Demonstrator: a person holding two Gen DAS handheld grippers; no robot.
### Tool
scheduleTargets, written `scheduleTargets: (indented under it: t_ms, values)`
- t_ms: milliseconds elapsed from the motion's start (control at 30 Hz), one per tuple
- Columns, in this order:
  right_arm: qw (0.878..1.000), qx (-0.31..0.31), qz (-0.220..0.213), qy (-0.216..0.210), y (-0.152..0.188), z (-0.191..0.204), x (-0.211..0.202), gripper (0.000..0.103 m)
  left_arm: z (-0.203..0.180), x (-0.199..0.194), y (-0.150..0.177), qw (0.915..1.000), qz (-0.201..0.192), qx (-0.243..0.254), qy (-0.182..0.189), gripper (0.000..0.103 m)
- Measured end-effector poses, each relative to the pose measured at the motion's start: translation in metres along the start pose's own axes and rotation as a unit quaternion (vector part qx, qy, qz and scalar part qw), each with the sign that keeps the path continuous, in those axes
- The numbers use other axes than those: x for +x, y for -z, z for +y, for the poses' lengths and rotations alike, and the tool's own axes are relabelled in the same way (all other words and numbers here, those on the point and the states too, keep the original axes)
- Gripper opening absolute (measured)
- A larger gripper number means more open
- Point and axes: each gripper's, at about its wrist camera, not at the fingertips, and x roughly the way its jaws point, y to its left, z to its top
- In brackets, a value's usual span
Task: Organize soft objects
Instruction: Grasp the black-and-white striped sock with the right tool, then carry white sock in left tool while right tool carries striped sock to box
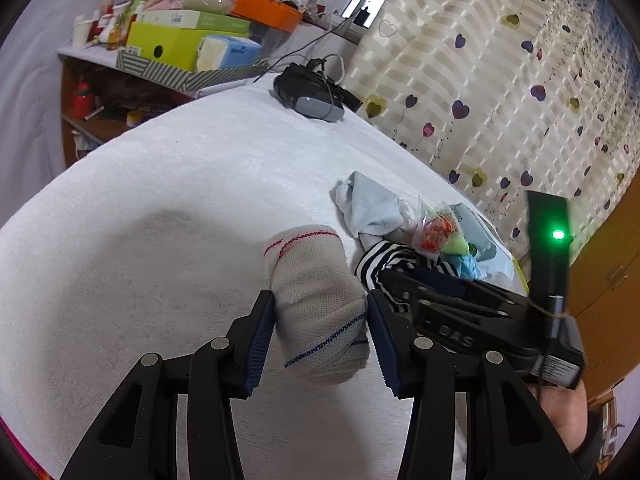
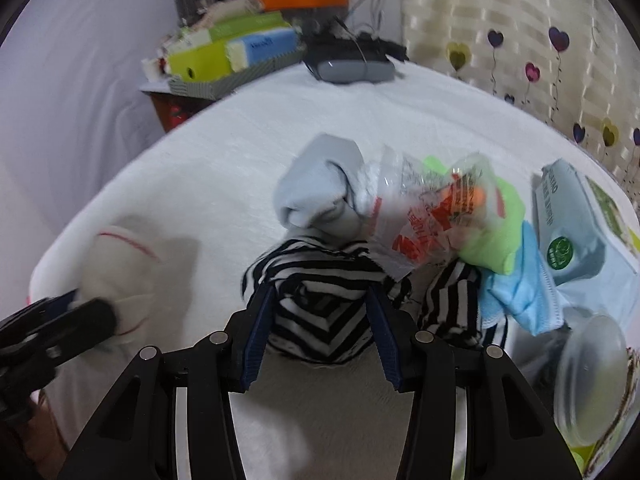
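Note:
My left gripper is shut on a white mesh sock roll with red and blue stitching, held at the white bed cover. It also shows blurred in the right wrist view. My right gripper is shut on a black-and-white striped sock; this sock shows in the left wrist view. Behind it lie a pale blue sock bundle, a clear printed plastic bag, a green sock and a blue cloth.
A wet-wipes pack and a clear plastic lid lie at the right. A grey headset with cables sits at the far bed edge. A cluttered shelf with boxes stands behind. A heart-print curtain hangs on the right.

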Motion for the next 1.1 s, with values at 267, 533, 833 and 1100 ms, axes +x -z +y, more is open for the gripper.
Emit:
scheduleTargets:
  t_ms: [267, 533, 833, 1100]
  values:
    - [1.0, -0.001, 0.002, -0.017, 0.004, 0.006, -0.001, 0.02, 0.002, -0.001, 0.0, 1.0, -0.001, -0.001, 0.002, 0.046]
    - [0.999, -0.018, -0.022, -0.037, 0.013, 0.014, -0.028, 0.011, -0.01, -0.012, 0.002, 0.9999, -0.009, 0.012, 0.007, 0.046]
    - [0.995, -0.019, -0.078, -0.053, 0.028, 0.014, -0.089, 0.011, -0.036, -0.029, 0.008, 0.9989, -0.02, 0.038, 0.017, 0.046]
    - [0.993, -0.008, -0.11, -0.042, 0.041, 0.001, -0.127, 0.011, -0.072, -0.041, 0.017, 0.9963, -0.024, 0.073, 0.038, 0.046]
